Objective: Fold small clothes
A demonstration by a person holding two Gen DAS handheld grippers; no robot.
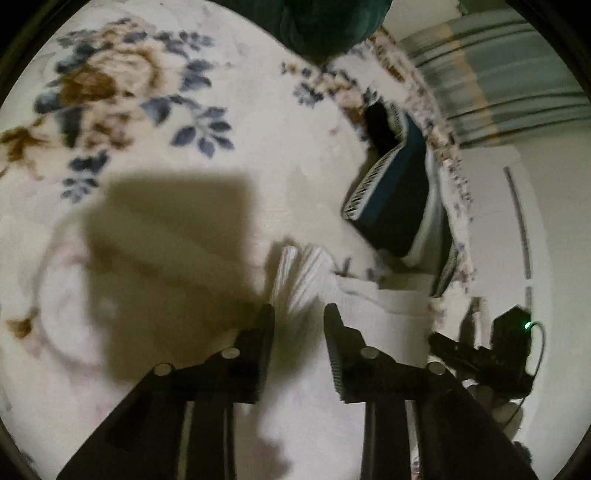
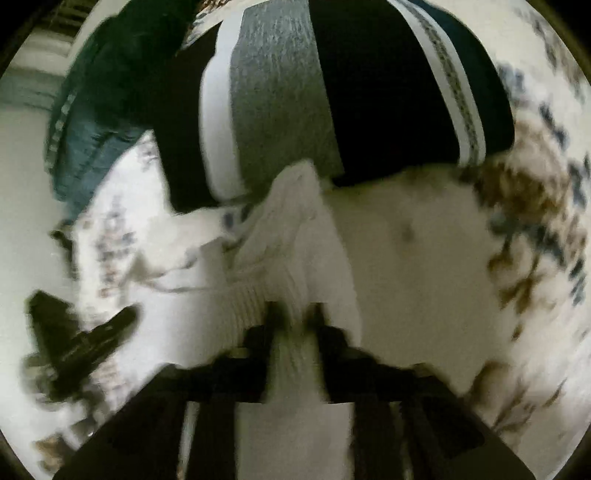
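Observation:
A white ribbed sock [image 1: 299, 277] lies on a cream floral blanket [image 1: 147, 122]. My left gripper [image 1: 299, 314] is open, its fingers on either side of the sock's ribbed end, just above it. In the right wrist view my right gripper [image 2: 295, 314] is shut on the white sock [image 2: 291, 236], pinching its ribbed cuff between the fingertips. The sock stretches away toward a stack of folded clothes [image 2: 332, 92]. The right gripper also shows at the right edge of the left wrist view [image 1: 476, 354].
A pile of folded dark, grey and white-striped clothes [image 1: 391, 184] sits at the blanket's far edge. A dark green garment [image 1: 325, 26] lies beyond. A blue-green garment [image 2: 85, 122] lies at the left of the stack. The blanket's edge [image 1: 450, 173] drops off at the right.

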